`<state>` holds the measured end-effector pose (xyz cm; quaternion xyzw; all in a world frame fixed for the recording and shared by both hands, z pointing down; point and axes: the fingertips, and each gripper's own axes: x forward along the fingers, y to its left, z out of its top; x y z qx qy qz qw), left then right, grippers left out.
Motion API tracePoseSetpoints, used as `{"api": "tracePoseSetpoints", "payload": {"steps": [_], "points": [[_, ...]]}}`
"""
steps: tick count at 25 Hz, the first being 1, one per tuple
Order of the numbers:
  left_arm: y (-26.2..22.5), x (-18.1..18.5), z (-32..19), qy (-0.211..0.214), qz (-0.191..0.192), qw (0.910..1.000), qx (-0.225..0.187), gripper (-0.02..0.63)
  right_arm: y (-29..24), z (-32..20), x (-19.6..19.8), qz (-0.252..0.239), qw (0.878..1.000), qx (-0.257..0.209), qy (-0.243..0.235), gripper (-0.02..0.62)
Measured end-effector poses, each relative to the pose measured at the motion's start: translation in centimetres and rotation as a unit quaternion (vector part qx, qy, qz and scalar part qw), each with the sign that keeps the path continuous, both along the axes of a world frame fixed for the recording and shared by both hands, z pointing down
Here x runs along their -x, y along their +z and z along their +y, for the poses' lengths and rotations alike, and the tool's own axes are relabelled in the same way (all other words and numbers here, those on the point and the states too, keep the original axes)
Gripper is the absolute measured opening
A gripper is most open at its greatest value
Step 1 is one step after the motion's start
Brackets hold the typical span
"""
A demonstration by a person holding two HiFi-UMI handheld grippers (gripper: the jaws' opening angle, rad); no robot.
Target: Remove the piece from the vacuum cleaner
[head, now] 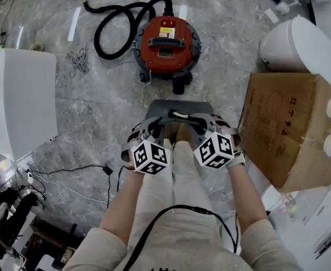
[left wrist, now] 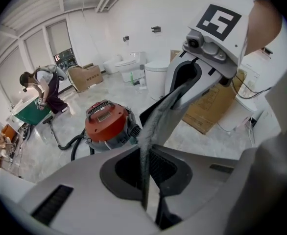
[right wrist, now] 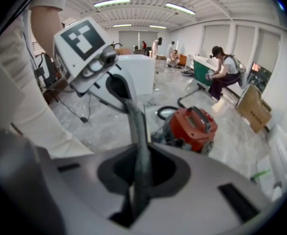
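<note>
Piece (head: 179,107) is held above the floor, apart from the vacuum cleaner (head: 166,41), pinched at opposite edges by the closed jaws of left gripper (head: 153,126) and right gripper (head: 206,124); it is judged light, thin, slightly flexible, so edge grips suit

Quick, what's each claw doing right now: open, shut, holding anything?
The left claw is closed on the grey piece.
The right claw is closed on that same grey piece.
</note>
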<state>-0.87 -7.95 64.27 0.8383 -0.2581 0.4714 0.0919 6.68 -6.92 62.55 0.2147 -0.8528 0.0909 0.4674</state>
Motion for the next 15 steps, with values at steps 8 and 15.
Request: {"api": "tracePoseSetpoints", "payload": {"steps": [8, 15], "points": [[-7.3, -0.7, 1.2, 0.011, 0.038, 0.9988, 0.028, 0.035, -7.1, 1.2, -0.5, -0.017, 1.0, 0.017, 0.007, 0.038], [-12.4, -1.0, 0.4, 0.034, 0.055, 0.9967, 0.049, 0.035, -12.2, 1.0, -0.6, -0.023, 0.999, 0.03, 0.012, 0.037]]}}
